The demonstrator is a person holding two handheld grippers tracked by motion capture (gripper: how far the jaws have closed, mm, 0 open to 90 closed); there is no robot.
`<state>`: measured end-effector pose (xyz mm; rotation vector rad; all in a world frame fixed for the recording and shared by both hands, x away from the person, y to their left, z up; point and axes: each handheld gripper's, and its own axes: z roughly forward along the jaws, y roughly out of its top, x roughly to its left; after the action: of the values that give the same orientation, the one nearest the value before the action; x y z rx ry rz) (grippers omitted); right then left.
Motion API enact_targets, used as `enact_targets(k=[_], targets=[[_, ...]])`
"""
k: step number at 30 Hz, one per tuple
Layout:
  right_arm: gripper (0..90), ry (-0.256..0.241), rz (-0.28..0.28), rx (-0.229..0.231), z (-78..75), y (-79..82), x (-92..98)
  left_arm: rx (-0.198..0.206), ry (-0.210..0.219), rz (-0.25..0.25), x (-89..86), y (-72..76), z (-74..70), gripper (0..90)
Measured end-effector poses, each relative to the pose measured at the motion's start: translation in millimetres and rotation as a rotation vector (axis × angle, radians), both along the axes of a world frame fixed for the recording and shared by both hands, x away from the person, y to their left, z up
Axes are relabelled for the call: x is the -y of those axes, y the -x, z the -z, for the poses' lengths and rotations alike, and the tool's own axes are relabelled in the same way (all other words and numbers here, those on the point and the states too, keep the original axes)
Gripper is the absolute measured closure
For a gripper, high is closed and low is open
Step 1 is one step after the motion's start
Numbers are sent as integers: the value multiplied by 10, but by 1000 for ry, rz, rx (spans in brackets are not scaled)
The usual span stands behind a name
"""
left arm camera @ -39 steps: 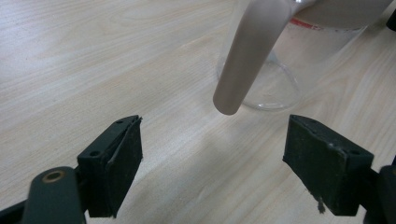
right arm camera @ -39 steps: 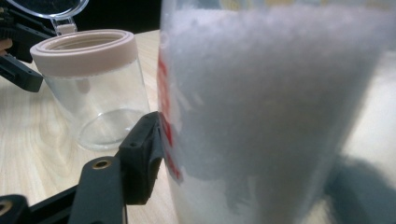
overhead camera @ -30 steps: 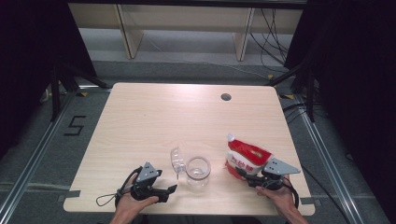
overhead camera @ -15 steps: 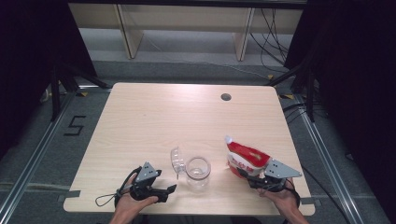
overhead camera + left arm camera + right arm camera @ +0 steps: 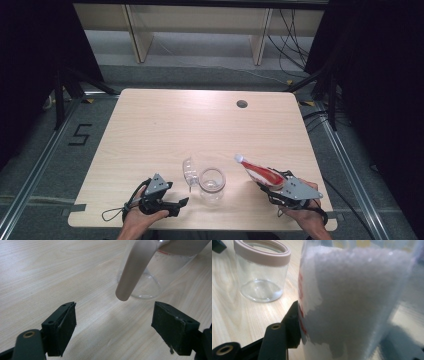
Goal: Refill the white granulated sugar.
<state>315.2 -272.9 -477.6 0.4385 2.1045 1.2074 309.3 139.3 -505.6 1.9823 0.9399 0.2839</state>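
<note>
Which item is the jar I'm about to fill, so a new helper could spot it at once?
Start at the light wooden table and go to its near edge, between the two grippers. The clear glass jar stands there upright, open-mouthed and empty, with a pinkish rim. Unlike the red-and-white bag in the right gripper, it is see-through and nothing holds it.
</note>
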Motion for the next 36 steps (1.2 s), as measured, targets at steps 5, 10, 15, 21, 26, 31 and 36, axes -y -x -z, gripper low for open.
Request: enact_targets(k=[5, 10, 15, 21, 26, 31, 36], targets=[[467, 114, 6, 66, -34, 53, -59, -1, 2, -4, 1, 3, 2, 190], [468, 167, 0, 111, -36, 72, -100, 0, -3, 2, -4, 0, -3, 190], [470, 277, 16, 186, -32, 107, -168, -7, -7, -3, -9, 1, -1, 190], [471, 338, 10, 231, -36, 134, -229, -5, -15, -10, -14, 1, 2, 190], [472, 403, -1, 274, -35, 131, -251, -8, 12, -12, 0, 2, 10, 190], [473, 440, 8, 309, -22, 141, -293, -8, 2, -11, -5, 1, 15, 190], [474, 496, 27, 350, -24, 138, -312, -7, -18, 3, -18, -1, 10, 190]])
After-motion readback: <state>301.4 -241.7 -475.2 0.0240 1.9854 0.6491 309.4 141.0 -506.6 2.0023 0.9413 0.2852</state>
